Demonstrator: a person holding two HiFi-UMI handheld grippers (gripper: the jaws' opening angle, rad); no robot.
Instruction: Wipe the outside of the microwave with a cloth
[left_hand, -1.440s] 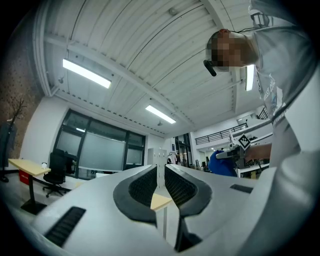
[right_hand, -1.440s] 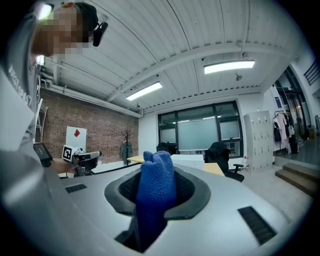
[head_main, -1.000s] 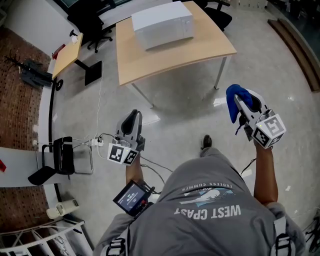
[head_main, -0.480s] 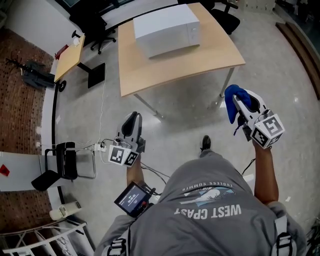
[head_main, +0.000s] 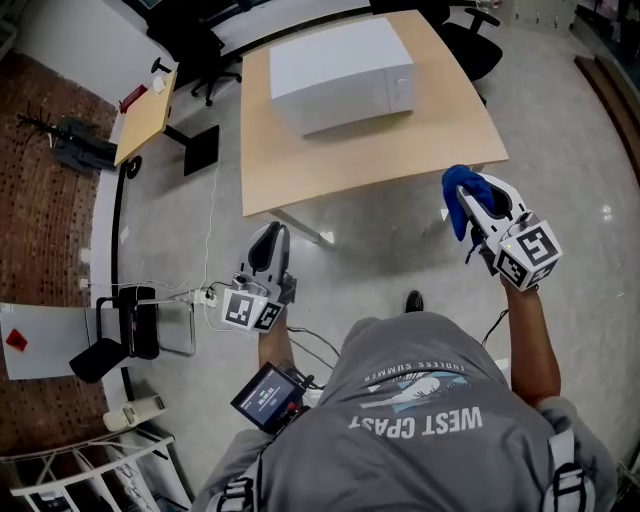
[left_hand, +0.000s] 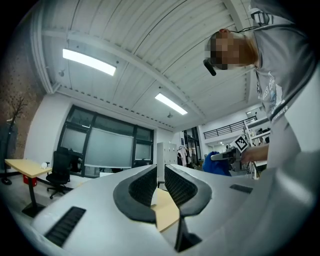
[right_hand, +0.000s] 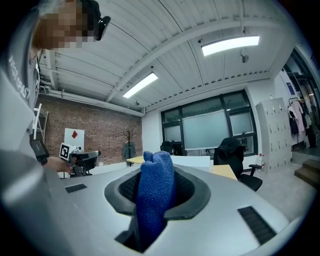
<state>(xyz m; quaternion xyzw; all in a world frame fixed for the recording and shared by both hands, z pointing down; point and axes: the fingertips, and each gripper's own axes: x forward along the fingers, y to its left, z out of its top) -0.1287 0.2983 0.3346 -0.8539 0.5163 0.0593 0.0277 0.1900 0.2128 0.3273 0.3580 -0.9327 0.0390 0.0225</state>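
Cloth (right_hand: 156, 195), nubbly blue; microwave (head_main: 340, 75), boxy white

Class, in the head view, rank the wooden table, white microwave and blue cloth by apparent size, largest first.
1. wooden table
2. white microwave
3. blue cloth, smallest though nearest the camera

head: steeply down, above table (head_main: 300, 170) | gripper views: level along own fingers (left_hand: 145, 187), sharing table
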